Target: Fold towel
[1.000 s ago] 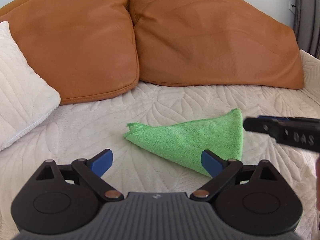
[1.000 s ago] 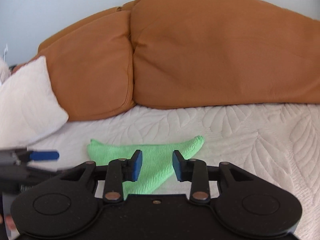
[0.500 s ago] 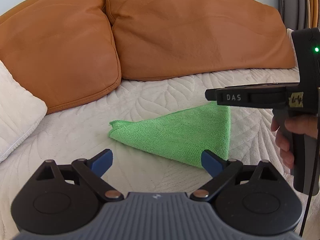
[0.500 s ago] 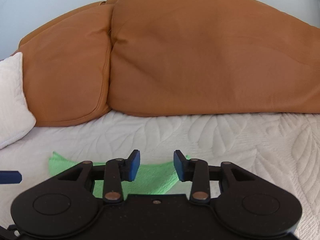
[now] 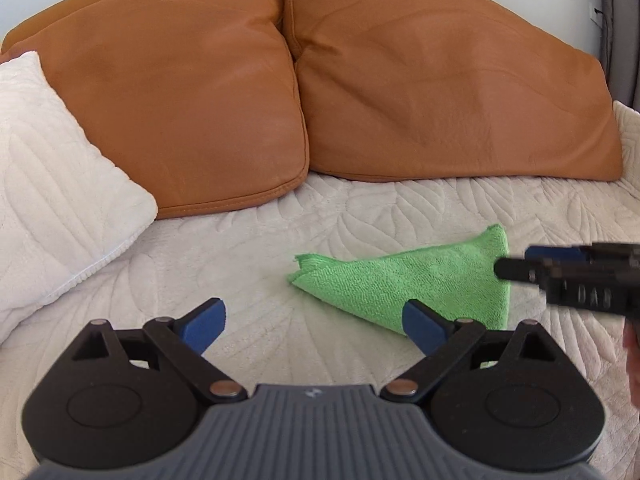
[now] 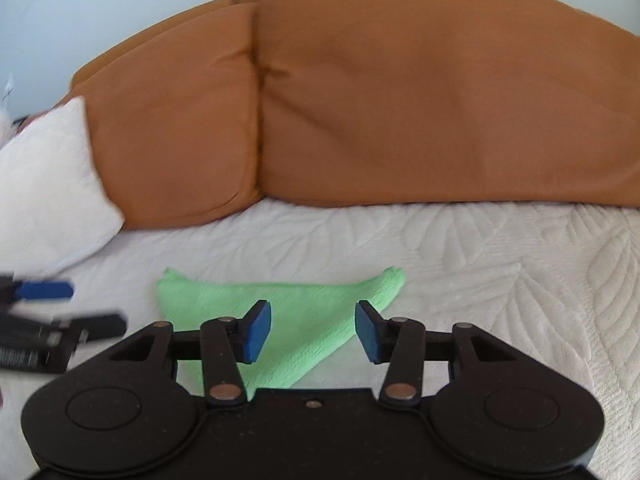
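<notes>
Towel (image 5: 416, 284) lies folded into a triangle ahead of my left gripper (image 5: 316, 320) and right gripper (image 6: 313, 330), both spread wide and empty, apparently released.

The green towel (image 5: 404, 284) lies flat on the white quilted bedspread (image 5: 248, 256), folded into a triangle, near the brown cushions (image 5: 440, 92).

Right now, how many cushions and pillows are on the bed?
3: two brown cushions side by side at the back, the left one and the right one, plus a white pillow at far left. Others could sit out of frame.
</notes>
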`<action>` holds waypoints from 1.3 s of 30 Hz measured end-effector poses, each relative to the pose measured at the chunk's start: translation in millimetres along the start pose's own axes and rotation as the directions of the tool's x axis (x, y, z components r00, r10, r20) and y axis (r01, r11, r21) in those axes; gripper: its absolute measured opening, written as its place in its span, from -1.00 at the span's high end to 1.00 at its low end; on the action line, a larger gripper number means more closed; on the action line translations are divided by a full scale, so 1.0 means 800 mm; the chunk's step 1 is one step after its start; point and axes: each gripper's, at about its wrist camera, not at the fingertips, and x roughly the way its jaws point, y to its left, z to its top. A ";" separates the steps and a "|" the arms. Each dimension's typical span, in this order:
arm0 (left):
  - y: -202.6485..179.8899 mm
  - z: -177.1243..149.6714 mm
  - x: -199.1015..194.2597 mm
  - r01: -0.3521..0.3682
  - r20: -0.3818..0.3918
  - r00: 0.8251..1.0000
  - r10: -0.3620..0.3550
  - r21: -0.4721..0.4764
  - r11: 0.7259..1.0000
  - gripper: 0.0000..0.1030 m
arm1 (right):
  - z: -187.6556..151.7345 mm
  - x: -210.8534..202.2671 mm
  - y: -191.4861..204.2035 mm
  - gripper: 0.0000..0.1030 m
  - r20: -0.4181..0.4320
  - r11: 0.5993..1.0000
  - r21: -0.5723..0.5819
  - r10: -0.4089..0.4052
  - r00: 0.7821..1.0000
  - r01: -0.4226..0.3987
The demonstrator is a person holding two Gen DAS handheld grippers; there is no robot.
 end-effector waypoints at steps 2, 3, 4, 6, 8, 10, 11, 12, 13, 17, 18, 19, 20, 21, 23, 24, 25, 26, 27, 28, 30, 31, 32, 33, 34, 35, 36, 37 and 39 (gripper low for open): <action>-0.004 0.000 -0.003 0.011 0.003 1.000 -0.011 0.011 1.000 -0.88 | -0.012 0.005 0.017 0.09 -0.016 0.998 -0.059 -0.020 1.000 0.019; -0.008 0.000 -0.005 0.010 0.006 1.000 -0.010 0.021 1.000 -0.88 | -0.017 0.011 0.019 0.10 -0.035 0.999 -0.050 -0.017 0.999 0.016; -0.012 0.001 -0.008 0.004 0.010 1.000 -0.004 0.029 1.000 -0.88 | -0.021 0.017 0.020 0.09 -0.054 0.999 -0.042 -0.014 0.998 0.012; -0.018 0.001 -0.019 -0.004 0.024 1.000 0.003 0.039 0.999 -0.88 | -0.018 0.005 0.016 0.09 -0.042 1.000 0.003 -0.008 0.999 0.008; -0.020 -0.002 -0.037 -0.013 0.040 0.999 0.011 0.042 0.999 -0.88 | -0.013 -0.015 0.011 0.07 -0.014 0.999 0.050 0.007 1.000 -0.006; -0.022 -0.008 -0.055 -0.026 0.049 0.999 0.023 0.050 0.998 -0.90 | -0.017 -0.050 0.006 0.03 0.017 0.996 0.090 0.024 1.000 -0.026; -0.023 -0.017 -0.064 -0.031 0.063 0.998 0.028 0.045 0.998 -0.91 | -0.021 -0.060 0.004 0.03 0.018 0.995 0.093 0.026 0.999 -0.028; -0.025 -0.026 -0.074 -0.037 0.078 0.996 0.034 0.037 0.999 -0.94 | -0.028 -0.071 0.001 0.02 0.025 0.995 0.098 0.032 0.999 -0.035; -0.026 -0.039 -0.082 -0.043 0.089 0.995 0.041 0.018 0.999 -0.95 | -0.040 -0.082 -0.001 -0.03 0.030 0.993 0.112 0.029 0.999 -0.032; -0.038 -0.083 -0.088 -0.024 0.089 0.996 0.029 -0.057 0.998 -0.96 | -0.075 -0.095 -0.003 -0.25 0.008 0.991 0.135 -0.010 1.000 0.009; -0.043 -0.090 -0.085 -0.036 0.086 0.995 0.041 -0.059 0.998 -0.99 | -0.083 -0.097 -0.005 -0.39 0.011 0.991 0.132 -0.026 1.000 0.024; -0.048 -0.097 -0.080 -0.054 0.084 0.995 0.058 -0.059 0.997 -0.99 | -0.091 -0.097 -0.007 -0.59 0.014 0.992 0.116 -0.048 0.999 0.047; -0.053 -0.103 -0.074 -0.064 0.078 0.995 0.068 -0.055 0.996 -0.99 | -0.096 -0.096 -0.008 -0.69 0.011 0.993 0.096 -0.068 0.998 0.067; -0.057 -0.108 -0.068 -0.072 0.071 0.995 0.075 -0.050 0.996 -0.99 | -0.102 -0.095 -0.009 -0.80 0.006 0.993 0.074 -0.092 0.996 0.091; -0.064 -0.116 -0.050 -0.066 0.010 0.998 0.066 -0.058 0.996 -0.99 | -0.110 -0.089 -0.018 -0.83 -0.030 0.991 0.085 -0.105 0.994 0.107; -0.065 -0.120 -0.041 -0.059 -0.031 0.998 0.057 -0.078 0.995 -0.99 | -0.111 -0.087 -0.022 -0.91 -0.045 0.990 0.108 -0.091 0.995 0.095; -0.068 -0.124 -0.035 -0.072 -0.042 0.997 0.069 -0.085 0.994 -0.99 | -0.111 -0.087 -0.027 -1.00 -0.050 0.988 0.130 -0.079 0.996 0.085; -0.073 -0.125 -0.033 -0.090 -0.037 0.995 0.088 -0.073 0.993 -0.99 | -0.111 -0.086 -0.029 -1.00 -0.052 0.987 0.140 -0.075 0.996 0.081; -0.076 -0.124 -0.032 -0.104 -0.037 0.994 0.102 -0.065 0.992 -0.99 | -0.111 -0.084 -0.030 -1.00 -0.057 0.986 0.146 -0.073 0.996 0.081; -0.078 -0.125 -0.033 -0.116 -0.040 0.993 0.114 -0.061 0.991 -0.99 | -0.110 -0.082 -0.029 -1.00 -0.065 0.986 0.143 -0.078 0.995 0.087; -0.081 -0.126 -0.031 -0.133 -0.042 0.991 0.131 -0.045 0.990 -1.00 | -0.109 -0.080 -0.026 -1.00 -0.074 0.986 0.135 -0.089 0.993 0.098; -0.082 -0.126 -0.030 -0.138 -0.042 0.990 0.136 -0.042 0.990 -1.00 | -0.108 -0.078 -0.025 -1.00 -0.077 0.986 0.134 -0.094 0.993 0.104; -0.082 -0.128 -0.033 -0.139 -0.040 0.990 0.138 -0.041 0.989 -1.00 | -0.108 -0.076 -0.024 -1.00 -0.081 0.985 0.134 -0.099 0.992 0.109; -0.082 -0.129 -0.033 -0.139 -0.040 0.990 0.138 -0.042 0.989 -1.00 | -0.107 -0.075 -0.023 -1.00 -0.084 0.984 0.133 -0.104 0.991 0.114; -0.081 -0.128 -0.033 -0.138 -0.041 0.990 0.136 -0.043 0.989 -1.00 | -0.106 -0.072 -0.023 -1.00 -0.088 0.984 0.133 -0.105 0.990 0.117; -0.079 -0.128 -0.032 -0.139 -0.044 0.990 0.137 -0.047 0.989 -1.00 | -0.106 -0.070 -0.023 -1.00 -0.093 0.984 0.134 -0.105 0.990 0.117; -0.077 -0.128 -0.031 -0.137 -0.046 0.990 0.135 -0.053 0.989 -1.00 | -0.106 -0.067 -0.024 -1.00 -0.095 0.984 0.138 -0.102 0.990 0.115; -0.075 -0.127 -0.031 -0.135 -0.047 0.990 0.132 -0.057 0.989 -1.00 | -0.105 -0.065 -0.027 -1.00 -0.096 0.983 0.150 -0.093 0.991 0.107; -0.075 -0.127 -0.033 -0.135 -0.047 0.990 0.132 -0.056 0.989 -1.00 | -0.104 -0.063 -0.032 -1.00 -0.100 0.981 0.171 -0.078 0.992 0.095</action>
